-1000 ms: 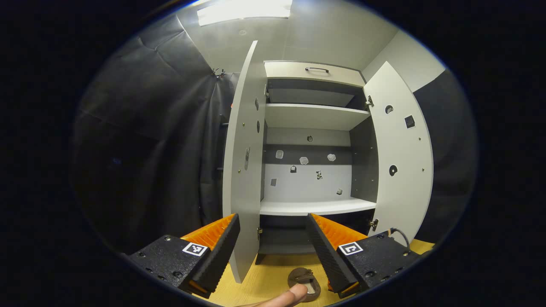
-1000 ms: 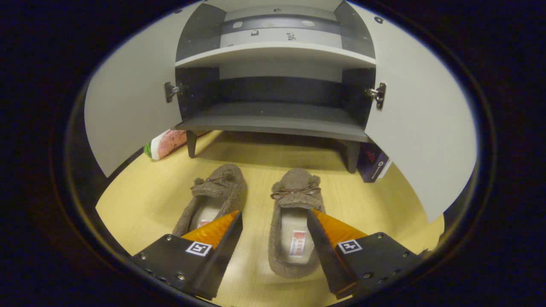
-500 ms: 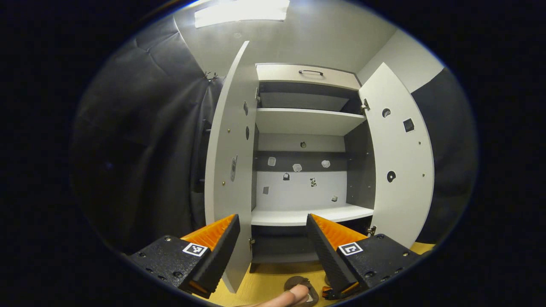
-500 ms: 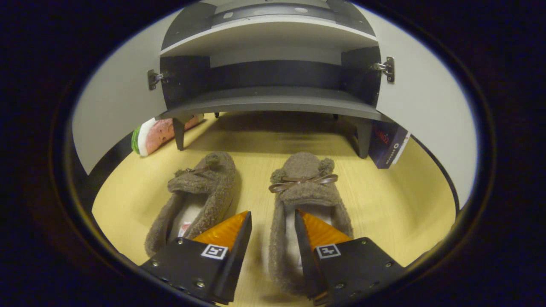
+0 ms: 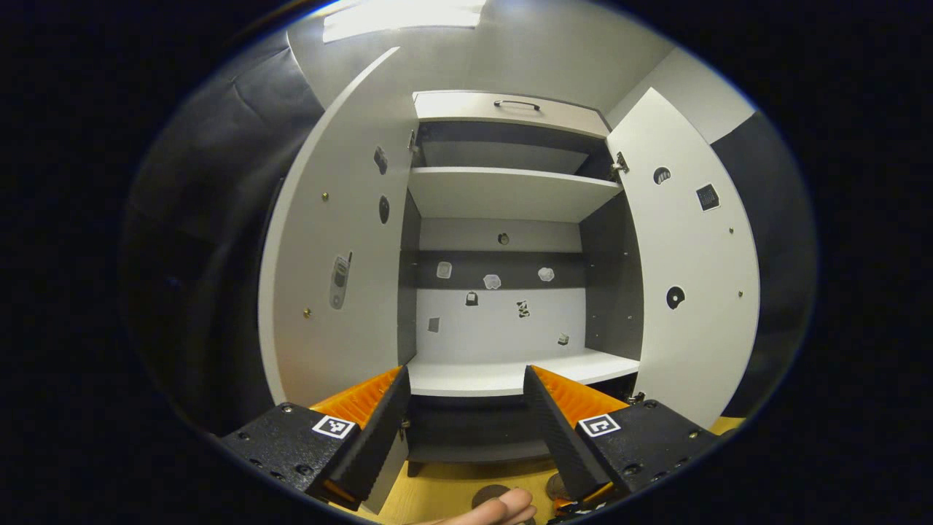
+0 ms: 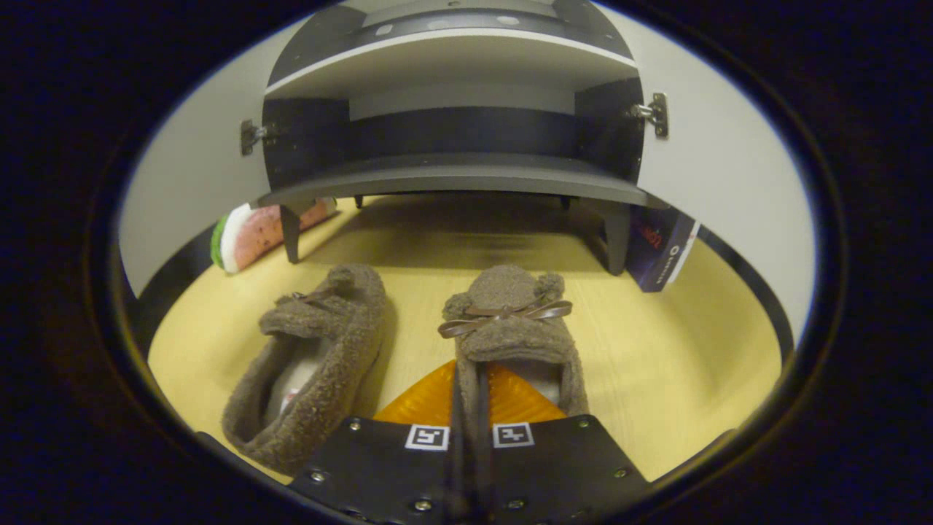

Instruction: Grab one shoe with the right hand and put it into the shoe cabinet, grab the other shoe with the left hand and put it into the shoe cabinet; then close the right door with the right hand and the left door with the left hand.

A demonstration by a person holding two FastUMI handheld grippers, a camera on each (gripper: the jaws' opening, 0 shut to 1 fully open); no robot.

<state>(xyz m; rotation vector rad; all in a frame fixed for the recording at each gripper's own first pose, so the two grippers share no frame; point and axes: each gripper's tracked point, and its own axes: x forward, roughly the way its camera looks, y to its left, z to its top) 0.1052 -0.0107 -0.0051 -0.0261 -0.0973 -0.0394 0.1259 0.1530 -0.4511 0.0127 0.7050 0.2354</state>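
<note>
Two brown fleece slippers sit on the yellow floor (image 6: 656, 364) in front of the open shoe cabinet (image 6: 452, 175), and neither has gone inside yet, so by my reading the task has barely begun. In the right gripper view, my right gripper (image 6: 470, 397) at the bottom centre has its fingers pressed nearly together on the side wall of the right shoe (image 6: 510, 321), the one with the bow, pinching the fleece rim near the opening; the shoe seems to rest on the floor, not yet lifted as far as I can judge. Left of it, the left shoe (image 6: 313, 364) lies untouched, toe toward the cabinet. At centre of that view the bottom shelf (image 6: 452, 169) is bare (a watermelon-slice toy (image 6: 248, 233) lies at the middle left, a dark box (image 6: 660, 248) by the cabinet leg at the right). In the left gripper view, my left gripper (image 5: 466, 408) hangs spread wide and holding nothing at the lower centre, looking into the cabinet, with the left door (image 5: 335, 270) and the right door (image 5: 692, 277) both swung wide. Still to do, as I judge it: lift and stow this shoe, fetch the other with the left, then shut both doors.
</note>
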